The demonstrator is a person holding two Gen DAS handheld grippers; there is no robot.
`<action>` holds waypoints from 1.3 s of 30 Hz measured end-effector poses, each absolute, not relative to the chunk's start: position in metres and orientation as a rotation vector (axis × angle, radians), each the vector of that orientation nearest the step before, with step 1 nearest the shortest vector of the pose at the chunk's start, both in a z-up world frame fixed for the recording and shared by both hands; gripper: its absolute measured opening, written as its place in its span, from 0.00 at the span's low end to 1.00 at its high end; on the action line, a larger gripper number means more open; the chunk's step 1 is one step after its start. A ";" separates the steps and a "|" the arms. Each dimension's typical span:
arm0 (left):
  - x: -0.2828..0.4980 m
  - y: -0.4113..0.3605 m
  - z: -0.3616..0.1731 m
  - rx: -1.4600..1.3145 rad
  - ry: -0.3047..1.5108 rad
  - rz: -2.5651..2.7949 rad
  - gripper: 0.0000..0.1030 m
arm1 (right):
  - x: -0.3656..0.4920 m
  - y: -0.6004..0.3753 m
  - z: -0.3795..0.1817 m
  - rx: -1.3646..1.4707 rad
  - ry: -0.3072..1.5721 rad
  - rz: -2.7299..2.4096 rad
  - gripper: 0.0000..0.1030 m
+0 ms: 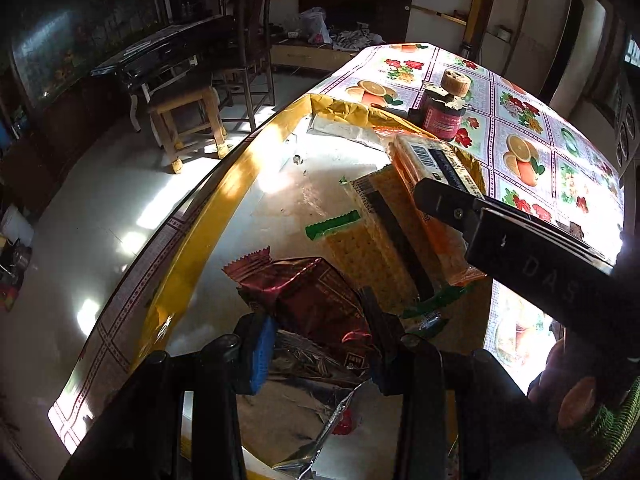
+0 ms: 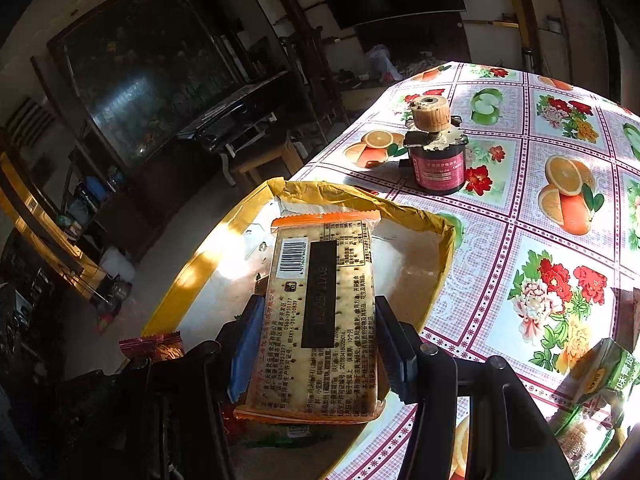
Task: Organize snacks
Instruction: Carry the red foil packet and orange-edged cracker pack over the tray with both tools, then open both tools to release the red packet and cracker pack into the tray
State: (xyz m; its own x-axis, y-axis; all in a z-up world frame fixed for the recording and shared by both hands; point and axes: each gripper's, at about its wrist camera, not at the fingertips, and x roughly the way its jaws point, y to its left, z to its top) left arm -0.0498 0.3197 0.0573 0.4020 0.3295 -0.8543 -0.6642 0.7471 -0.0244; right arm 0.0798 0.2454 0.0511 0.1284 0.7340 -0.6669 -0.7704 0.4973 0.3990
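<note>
Left wrist view: the left gripper (image 1: 316, 344), jaws partly closed, pinches a dark red foil snack packet (image 1: 316, 300) over the yellow-rimmed box (image 1: 224, 208). At 1 o'clock from the packet a green-edged cracker pack (image 1: 368, 236) lies in the box. At 2 o'clock the right gripper's black finger (image 1: 444, 200) presses an orange-edged cracker pack (image 1: 420, 160), held tilted above the green-edged one.

Right wrist view: the right gripper (image 2: 316, 340), jaws about half open, clamps the orange-edged cracker pack (image 2: 320, 312) by its long sides, barcode up, over the box (image 2: 416, 216). At 1 o'clock a red-labelled jar (image 2: 436, 168) stands on the fruit-print tablecloth (image 2: 520, 240). At 4 o'clock sits a green carton (image 2: 600, 376).
</note>
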 end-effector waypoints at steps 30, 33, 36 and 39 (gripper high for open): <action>-0.063 0.303 0.092 -0.381 0.912 0.633 0.68 | 0.072 0.180 0.081 0.056 0.899 1.049 0.70; -0.063 0.292 0.095 -0.381 0.906 0.616 0.68 | 0.072 0.155 0.079 0.082 0.899 1.018 0.71; -0.062 0.280 0.095 -0.378 0.910 0.592 0.69 | 0.071 0.126 0.074 0.108 0.903 0.976 0.71; -0.059 0.264 0.097 -0.360 0.914 0.564 0.69 | 0.072 0.096 0.069 0.131 0.904 0.931 0.71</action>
